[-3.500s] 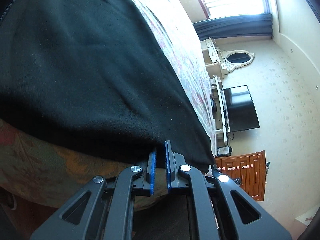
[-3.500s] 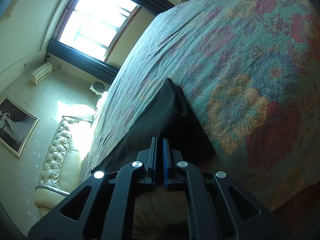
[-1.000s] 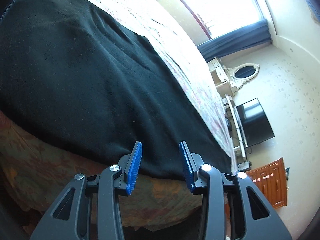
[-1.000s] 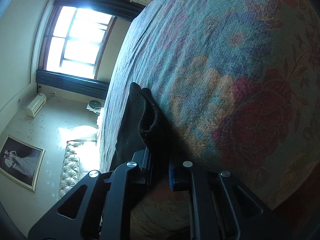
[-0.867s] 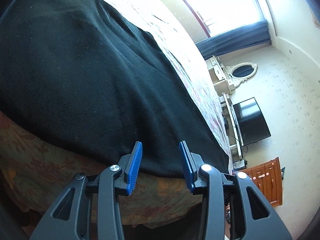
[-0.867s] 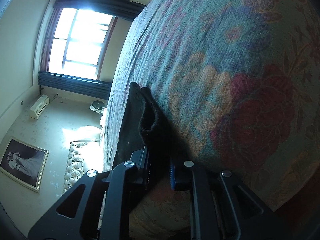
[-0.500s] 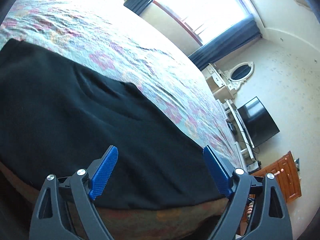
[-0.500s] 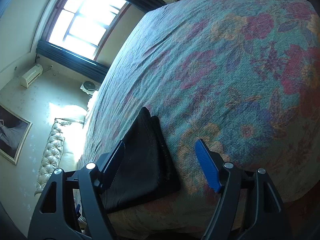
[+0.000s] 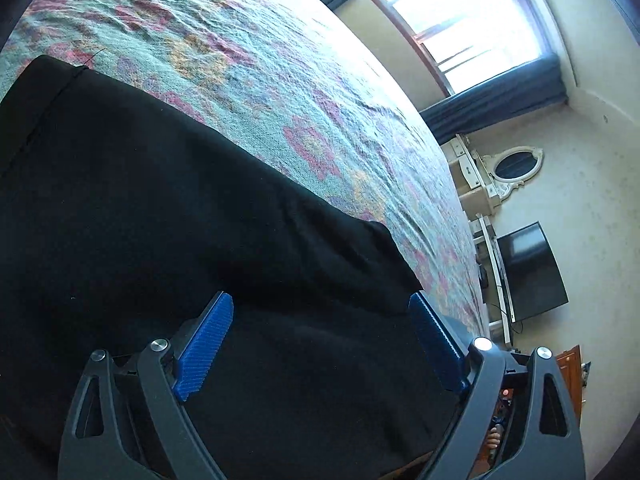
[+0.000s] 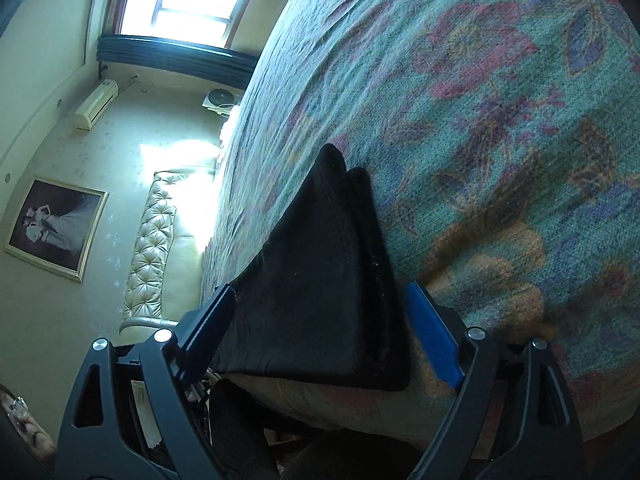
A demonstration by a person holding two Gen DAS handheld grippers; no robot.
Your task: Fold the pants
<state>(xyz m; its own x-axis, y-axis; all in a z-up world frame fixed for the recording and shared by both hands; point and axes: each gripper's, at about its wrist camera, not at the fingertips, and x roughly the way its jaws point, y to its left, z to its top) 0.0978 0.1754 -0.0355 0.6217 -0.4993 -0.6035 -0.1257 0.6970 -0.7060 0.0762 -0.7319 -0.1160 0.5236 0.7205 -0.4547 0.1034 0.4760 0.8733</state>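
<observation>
The black pants (image 9: 168, 216) lie flat on the floral bedspread (image 9: 280, 80), near its front edge. My left gripper (image 9: 320, 336) is open, its blue pads wide apart just above the pants' near part. In the right wrist view the pants' folded end (image 10: 316, 288) shows as stacked layers with a stitched hem. My right gripper (image 10: 316, 332) is open, its pads on either side of that end, holding nothing.
The bedspread (image 10: 500, 100) stretches far beyond the pants. A window (image 9: 460, 16), a white dresser with an oval mirror (image 9: 512, 168) and a television (image 9: 528, 272) stand past the bed. A tufted headboard (image 10: 152, 240) and framed picture (image 10: 56, 228) are on the other side.
Both grippers were shut on the pants' edge 3.5 s ago. They have let go and opened wide, and have come in over the pants lying on the bed.
</observation>
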